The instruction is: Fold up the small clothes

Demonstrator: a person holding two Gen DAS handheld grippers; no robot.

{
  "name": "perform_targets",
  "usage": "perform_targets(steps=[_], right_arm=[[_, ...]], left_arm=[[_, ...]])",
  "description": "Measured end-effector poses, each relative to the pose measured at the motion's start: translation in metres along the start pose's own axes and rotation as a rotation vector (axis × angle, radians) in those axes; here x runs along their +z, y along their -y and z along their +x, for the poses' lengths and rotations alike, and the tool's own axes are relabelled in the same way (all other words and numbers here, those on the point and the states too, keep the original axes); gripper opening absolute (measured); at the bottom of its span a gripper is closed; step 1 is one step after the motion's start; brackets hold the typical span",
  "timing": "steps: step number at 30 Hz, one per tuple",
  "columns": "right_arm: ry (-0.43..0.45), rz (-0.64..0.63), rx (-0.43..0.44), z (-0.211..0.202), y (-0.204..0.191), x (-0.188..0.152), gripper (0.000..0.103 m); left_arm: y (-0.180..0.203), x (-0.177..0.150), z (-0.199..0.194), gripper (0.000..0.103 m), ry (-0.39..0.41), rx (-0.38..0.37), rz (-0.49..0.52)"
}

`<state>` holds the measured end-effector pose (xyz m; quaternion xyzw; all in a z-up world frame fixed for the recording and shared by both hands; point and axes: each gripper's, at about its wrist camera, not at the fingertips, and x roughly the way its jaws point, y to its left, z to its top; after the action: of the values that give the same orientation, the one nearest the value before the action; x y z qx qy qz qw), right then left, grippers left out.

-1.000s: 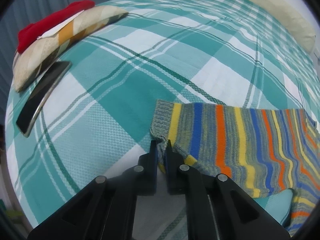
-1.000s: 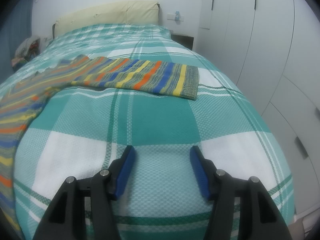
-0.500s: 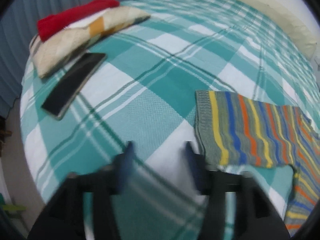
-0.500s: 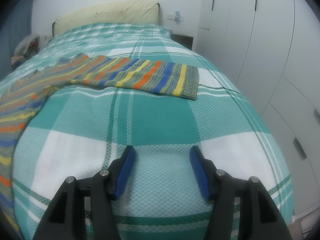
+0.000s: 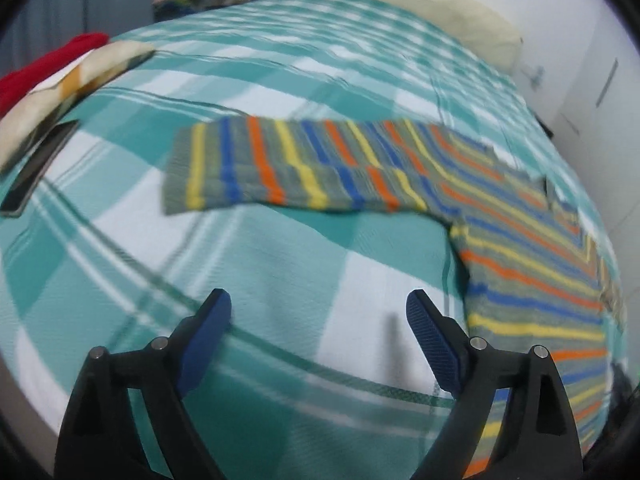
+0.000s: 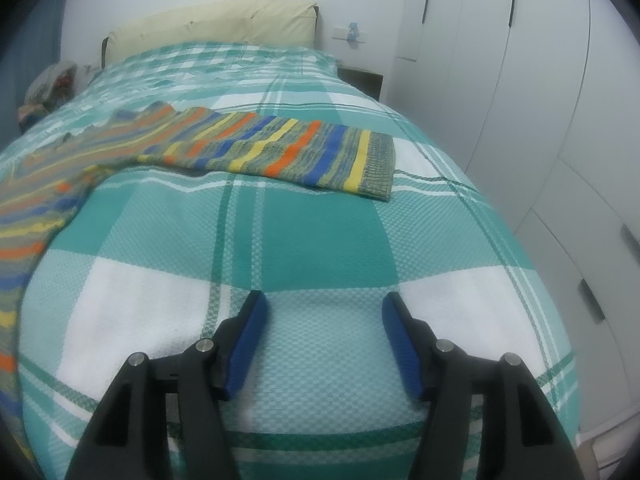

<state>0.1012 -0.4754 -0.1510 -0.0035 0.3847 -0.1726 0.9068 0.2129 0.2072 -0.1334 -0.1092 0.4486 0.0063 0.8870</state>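
The striped sweater (image 5: 400, 176) lies spread flat on the teal plaid bedspread (image 5: 280, 272), one sleeve reaching toward the middle left of the left wrist view, the body running down the right edge. The left gripper (image 5: 319, 322) has just been opening; its jaws now stand wide with only bedspread between them. At upper left sit a red garment (image 5: 44, 68), a patterned cushion (image 5: 72, 88) and a dark phone (image 5: 38, 166) (partly blurred). In the right wrist view, the right gripper (image 6: 324, 336) is spread over bare bedspread, the other sleeve lying across mid-frame. A cream headboard (image 6: 208, 24) and white wardrobe (image 6: 540, 100) stand behind.
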Motion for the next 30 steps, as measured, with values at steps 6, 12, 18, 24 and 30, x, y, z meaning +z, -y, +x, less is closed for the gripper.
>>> perform_targets(steps=[6, 12, 18, 24, 30], right_arm=[[0.0, -0.001, 0.0, 0.0, 0.0, 0.0, 0.06], [0.0, -0.001, 0.001, 0.0, 0.0, 0.0, 0.06], [0.0, -0.001, 0.0, 0.0, 0.0, 0.0, 0.06], [-0.016, -0.001, -0.01, -0.001, 0.0, 0.001, 0.064], [-0.071, 0.025, -0.012, -0.004, 0.007, 0.002, 0.083]], left_arm=[[0.006, -0.006, 0.015, 0.096, -0.012, 0.028, 0.045], [0.018, -0.017, 0.023, 0.102, -0.036, 0.1, 0.131], [0.019, -0.019, 0.022, 0.103, -0.048, 0.09, 0.122], [0.025, -0.023, 0.024, 0.103, -0.059, 0.124, 0.178], [0.021, -0.024, 0.013, 0.102, -0.032, 0.088, 0.142]])
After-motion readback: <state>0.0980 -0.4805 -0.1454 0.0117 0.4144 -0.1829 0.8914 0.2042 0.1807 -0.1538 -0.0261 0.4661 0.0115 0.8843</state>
